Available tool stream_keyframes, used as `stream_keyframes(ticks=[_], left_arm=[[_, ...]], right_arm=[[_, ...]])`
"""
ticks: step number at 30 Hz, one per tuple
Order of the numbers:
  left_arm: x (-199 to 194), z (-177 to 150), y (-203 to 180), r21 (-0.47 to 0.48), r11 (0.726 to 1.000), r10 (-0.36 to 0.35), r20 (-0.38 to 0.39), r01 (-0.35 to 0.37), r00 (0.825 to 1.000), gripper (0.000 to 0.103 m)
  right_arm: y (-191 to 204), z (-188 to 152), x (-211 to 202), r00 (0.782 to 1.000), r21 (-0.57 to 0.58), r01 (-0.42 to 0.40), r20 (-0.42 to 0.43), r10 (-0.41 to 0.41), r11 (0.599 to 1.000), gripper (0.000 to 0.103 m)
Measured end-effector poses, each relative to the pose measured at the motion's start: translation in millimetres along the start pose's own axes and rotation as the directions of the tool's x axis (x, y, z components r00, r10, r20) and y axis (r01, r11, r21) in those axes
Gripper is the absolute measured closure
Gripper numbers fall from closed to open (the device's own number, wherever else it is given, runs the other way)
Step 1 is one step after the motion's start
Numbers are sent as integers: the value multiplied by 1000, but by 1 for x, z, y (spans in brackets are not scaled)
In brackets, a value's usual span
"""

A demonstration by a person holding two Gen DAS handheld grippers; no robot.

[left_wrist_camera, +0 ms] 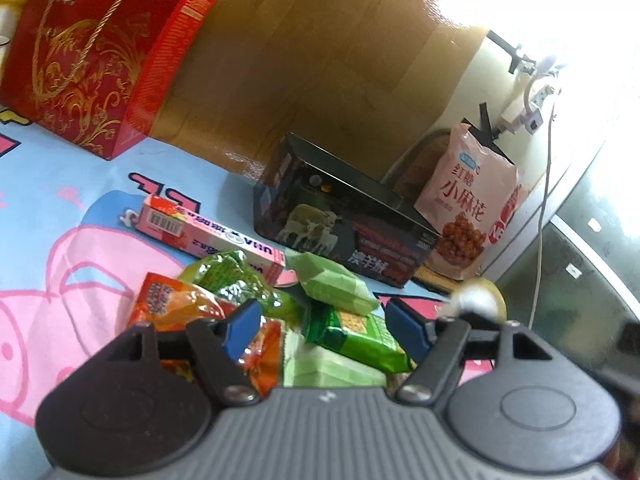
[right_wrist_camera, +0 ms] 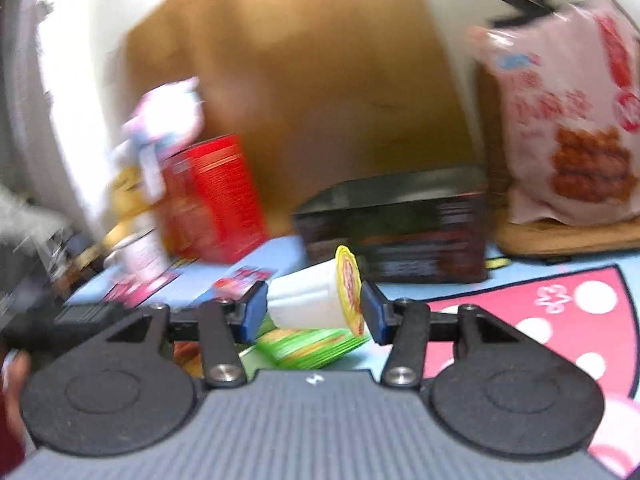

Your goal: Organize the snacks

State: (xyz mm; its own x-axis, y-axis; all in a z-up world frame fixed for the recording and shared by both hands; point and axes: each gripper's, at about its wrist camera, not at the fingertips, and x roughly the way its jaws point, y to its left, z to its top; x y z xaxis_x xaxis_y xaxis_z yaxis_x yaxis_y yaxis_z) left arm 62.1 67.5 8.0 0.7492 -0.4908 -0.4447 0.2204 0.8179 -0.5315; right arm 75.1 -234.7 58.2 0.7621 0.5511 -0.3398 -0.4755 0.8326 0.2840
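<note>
A light-blue cartoon mat (left_wrist_camera: 60, 168) covers the surface, meeting a wood-grain floor (left_wrist_camera: 320, 60). Crinkly green and orange snack packets (left_wrist_camera: 352, 332) heap under the left claw (left_wrist_camera: 324, 328), its blue pads apart (nothing between them). The right claw (right_wrist_camera: 314, 310) is clamped on a white ribbed jelly cup (right_wrist_camera: 308, 300) with a yellow foil lid, near a glossy black box (right_wrist_camera: 400, 232).

Left black two-finger gripper with blue pads (left_wrist_camera: 326, 326): jaws apart, nothing between the pads, angled slightly downward. Right black two-finger gripper with blue pads (right_wrist_camera: 314, 310): pads against both ends of a small white plastic cup with yellow-red foil lid (right_wrist_camera: 316, 300), carried sideways; view motion-blurred.
</note>
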Motion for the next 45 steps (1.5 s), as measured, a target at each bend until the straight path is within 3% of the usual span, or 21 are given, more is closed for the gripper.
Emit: stream_keyframes(ticks=[4,9,45], left_arm=[[0,-1,-2,11,1000,0,-4,0,1000,32],[4,-4,-5,27,1000,-4,-24,5,1000,32],[11,-6,-7,25,999,-37,-65,39,997,31]], right_arm=[[32,-21,2,996,-118,-51,-78,41,992,50],[41,-39,16,993,-214,5,-111,-29,977,50],[35,-46,1,992,-153,39,-114,-57,987,43]])
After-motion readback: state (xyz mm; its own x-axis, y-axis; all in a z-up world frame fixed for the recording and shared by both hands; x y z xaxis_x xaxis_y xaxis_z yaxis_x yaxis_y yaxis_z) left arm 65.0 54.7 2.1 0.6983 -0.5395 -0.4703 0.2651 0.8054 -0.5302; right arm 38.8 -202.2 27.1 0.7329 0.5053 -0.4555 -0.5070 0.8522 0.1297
